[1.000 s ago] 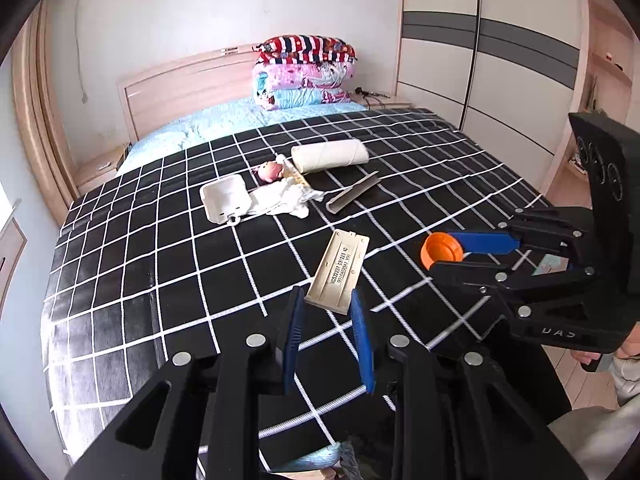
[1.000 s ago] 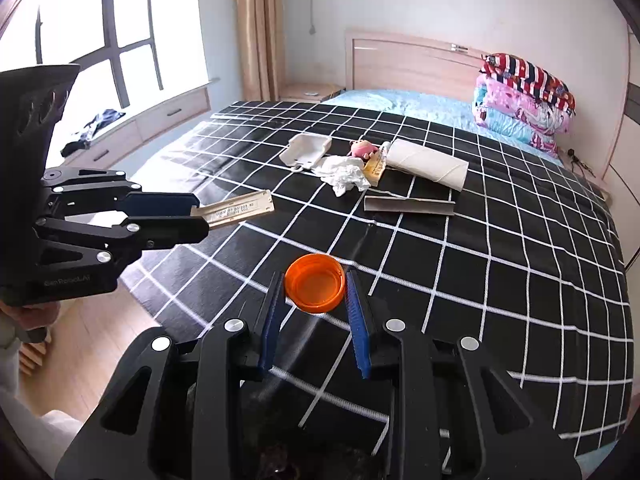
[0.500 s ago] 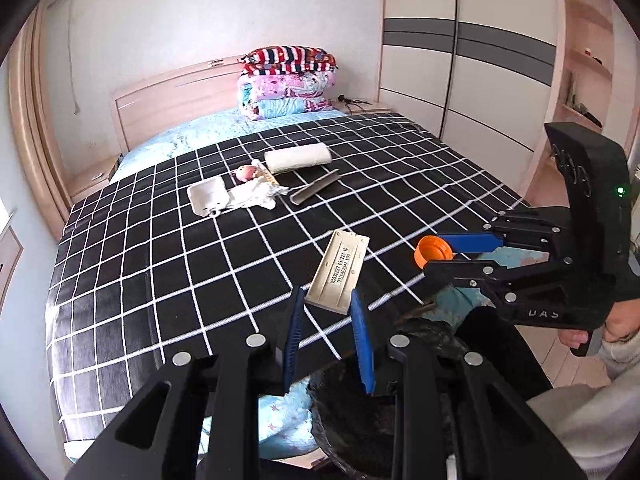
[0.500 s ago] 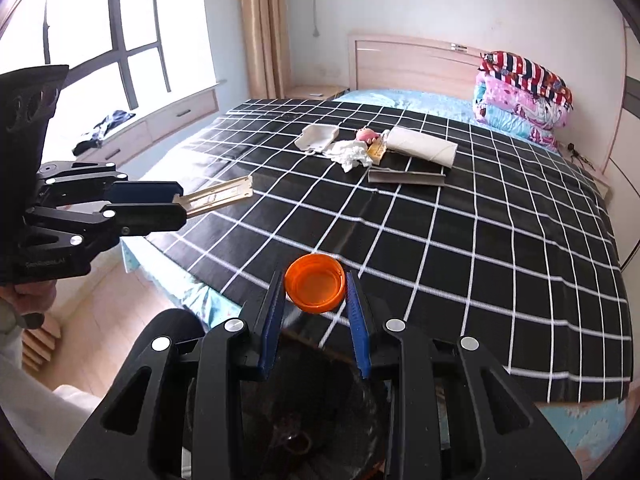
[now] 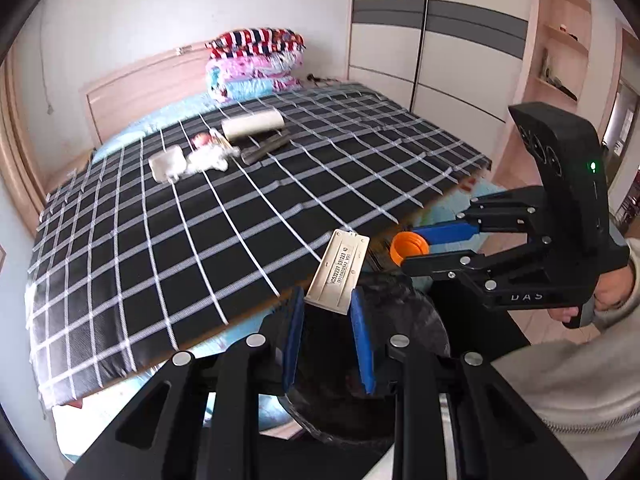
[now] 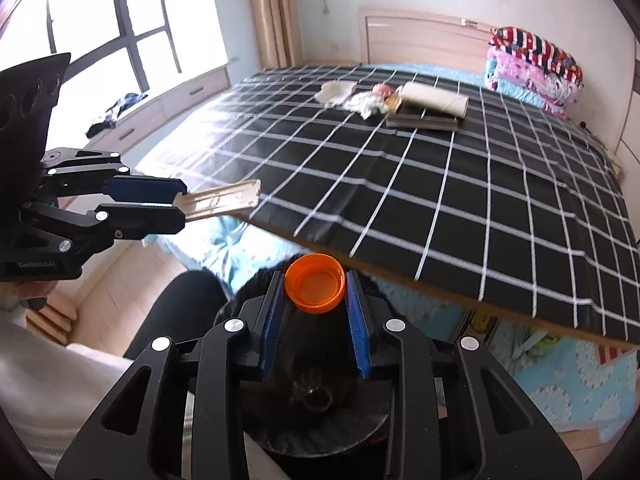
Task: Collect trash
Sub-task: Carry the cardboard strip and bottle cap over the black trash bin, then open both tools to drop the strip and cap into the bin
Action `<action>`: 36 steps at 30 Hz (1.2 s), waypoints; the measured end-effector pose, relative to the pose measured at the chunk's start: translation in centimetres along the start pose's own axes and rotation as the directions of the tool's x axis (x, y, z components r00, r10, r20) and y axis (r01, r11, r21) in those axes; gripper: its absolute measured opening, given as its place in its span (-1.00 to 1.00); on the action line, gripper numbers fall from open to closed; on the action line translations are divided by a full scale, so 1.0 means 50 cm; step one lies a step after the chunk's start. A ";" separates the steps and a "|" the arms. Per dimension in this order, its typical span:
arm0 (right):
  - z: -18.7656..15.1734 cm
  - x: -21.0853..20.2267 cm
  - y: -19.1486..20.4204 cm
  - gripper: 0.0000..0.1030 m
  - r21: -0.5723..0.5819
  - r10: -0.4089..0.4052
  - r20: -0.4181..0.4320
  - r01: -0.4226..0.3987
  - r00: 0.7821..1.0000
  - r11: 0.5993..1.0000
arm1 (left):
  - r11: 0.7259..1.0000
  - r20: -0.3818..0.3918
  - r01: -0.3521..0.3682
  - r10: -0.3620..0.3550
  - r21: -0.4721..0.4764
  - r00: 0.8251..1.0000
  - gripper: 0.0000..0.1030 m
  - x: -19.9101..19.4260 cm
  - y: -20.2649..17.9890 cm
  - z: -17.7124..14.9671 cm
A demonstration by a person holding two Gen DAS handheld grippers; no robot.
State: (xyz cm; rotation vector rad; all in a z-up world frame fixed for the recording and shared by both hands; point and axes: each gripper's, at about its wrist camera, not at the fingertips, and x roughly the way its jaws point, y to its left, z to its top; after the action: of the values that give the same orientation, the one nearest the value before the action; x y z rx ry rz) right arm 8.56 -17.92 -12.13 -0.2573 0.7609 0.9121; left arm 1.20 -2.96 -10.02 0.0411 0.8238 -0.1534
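1. Orange cap point(image 6: 315, 289): clamped between the blue pads of the right gripper point(image 6: 316, 312), open side toward the camera. It sits above the dark mouth of the black bin point(image 6: 320, 412), just off the near edge of the bed point(image 6: 440, 184).
2. Beige strip point(image 5: 338, 272): a flat plastic piece with printed numbers, clamped at its near end by the left gripper point(image 5: 326, 320). It slants up and away over the bin's point(image 5: 400, 320) rim.
3. Both grippers hang side by side over the bin, left one with the strip, right one point(image 5: 424, 248) with the cap point(image 5: 409, 245); the two items are near each other, not touching.
4. Remaining litter lies in a cluster on the far part of the black checked cover: a white pouch point(image 5: 167, 164), crumpled tissue point(image 5: 208, 158), a small pink item point(image 5: 201, 139), a white roll point(image 5: 253, 124) and a dark flat bar point(image 5: 266, 148) just beside the roll.
5. Folded quilts point(image 5: 256, 64) are stacked at the headboard. A wardrobe point(image 5: 436, 40) stands to the right of the bed, and a window point(image 6: 100, 12) to its left.
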 end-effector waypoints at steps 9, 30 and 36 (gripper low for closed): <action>-0.058 0.047 0.003 -0.41 0.009 0.015 -0.101 -0.014 0.995 1.000 | 0.999 -0.107 0.032 -0.033 -0.005 0.994 -0.54 0.074 -0.019 -0.055; -0.138 0.207 -0.014 -0.40 0.036 0.016 -0.336 -0.004 0.942 0.999 | 0.998 -0.325 0.042 -0.051 -0.037 0.944 -0.54 0.258 -0.005 -0.136; -0.146 0.233 -0.009 -0.40 0.028 0.023 -0.370 -0.014 0.929 1.000 | 0.997 -0.363 0.053 -0.067 -0.049 0.929 -0.54 0.290 -0.009 -0.147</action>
State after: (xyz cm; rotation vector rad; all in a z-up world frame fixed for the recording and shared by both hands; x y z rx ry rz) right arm 9.74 -14.70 -25.45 -0.4081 1.1256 0.8816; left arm 5.48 -4.44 -25.66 0.0074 1.2007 -0.1906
